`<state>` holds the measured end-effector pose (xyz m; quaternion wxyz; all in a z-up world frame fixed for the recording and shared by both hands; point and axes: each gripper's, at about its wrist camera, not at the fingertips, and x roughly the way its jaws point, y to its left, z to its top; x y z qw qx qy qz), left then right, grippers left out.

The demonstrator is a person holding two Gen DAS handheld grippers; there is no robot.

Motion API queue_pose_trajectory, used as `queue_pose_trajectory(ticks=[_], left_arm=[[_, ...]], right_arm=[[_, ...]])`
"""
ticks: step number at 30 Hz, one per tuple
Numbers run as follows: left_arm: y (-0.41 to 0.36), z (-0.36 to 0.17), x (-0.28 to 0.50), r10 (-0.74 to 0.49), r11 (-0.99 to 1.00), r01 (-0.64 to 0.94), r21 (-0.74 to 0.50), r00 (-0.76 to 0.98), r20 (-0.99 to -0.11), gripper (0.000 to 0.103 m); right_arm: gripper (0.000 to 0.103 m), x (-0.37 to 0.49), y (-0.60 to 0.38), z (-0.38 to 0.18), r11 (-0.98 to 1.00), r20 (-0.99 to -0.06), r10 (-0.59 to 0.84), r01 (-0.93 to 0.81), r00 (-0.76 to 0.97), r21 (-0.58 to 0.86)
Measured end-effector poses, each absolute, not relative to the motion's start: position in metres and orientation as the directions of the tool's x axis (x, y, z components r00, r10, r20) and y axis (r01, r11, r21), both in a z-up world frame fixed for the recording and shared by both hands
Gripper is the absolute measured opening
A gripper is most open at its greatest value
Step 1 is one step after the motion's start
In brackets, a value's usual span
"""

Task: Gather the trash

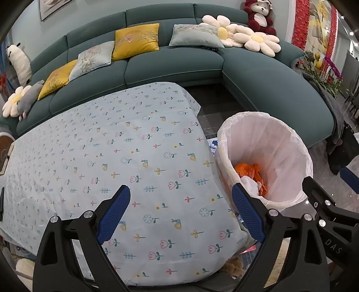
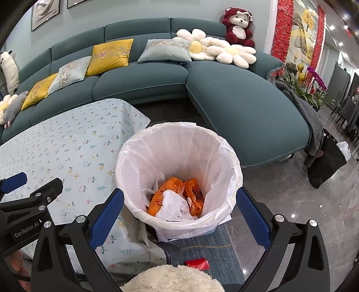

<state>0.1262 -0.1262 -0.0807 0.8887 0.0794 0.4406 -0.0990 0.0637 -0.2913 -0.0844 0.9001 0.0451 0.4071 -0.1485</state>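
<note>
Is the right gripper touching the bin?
Cannot tell. In the right wrist view the right gripper stands open with the bin between its fingers, but the rim overlaps the pads, so neither contact nor gap shows plainly.

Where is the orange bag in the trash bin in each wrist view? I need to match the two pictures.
Left wrist: orange bag sits low right, deep in the white-lined bin, just above the right finger of the left tongs.
Right wrist: orange bag lies at center bottom of the bin.
Shared landmark: red plush bear on the sofa back.
</note>
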Motion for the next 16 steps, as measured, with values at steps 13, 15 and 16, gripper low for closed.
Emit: queue_pose_trajectory(ticks=[13, 15, 16], left_arm=[[-0.1298, -0.0805, 0.1231, -0.117, 0.961, 0.269, 0.061, 0.597, -0.794, 0.087], [-0.1286, -0.0807, 0.1232, -0.125, 0.962, 0.270, 0.050, 0.593, -0.795, 0.087], [-0.1283, -0.0809, 0.1230, -0.124, 0.962, 0.268, 0.051, 0.594, -0.795, 0.087]], right_arm=[[0.096, 0.0641, -0.2901, -0.0851, 0.950, -0.747, -0.234, 0.309, 0.622, -0.040], [0.096, 0.0638, -0.2904, -0.0860, 0.950, -0.746, -0.237, 0.311, 0.623, -0.042], [0.096, 0.0639, -0.2903, -0.0867, 0.949, -0.745, -0.240, 0.312, 0.622, -0.045]])
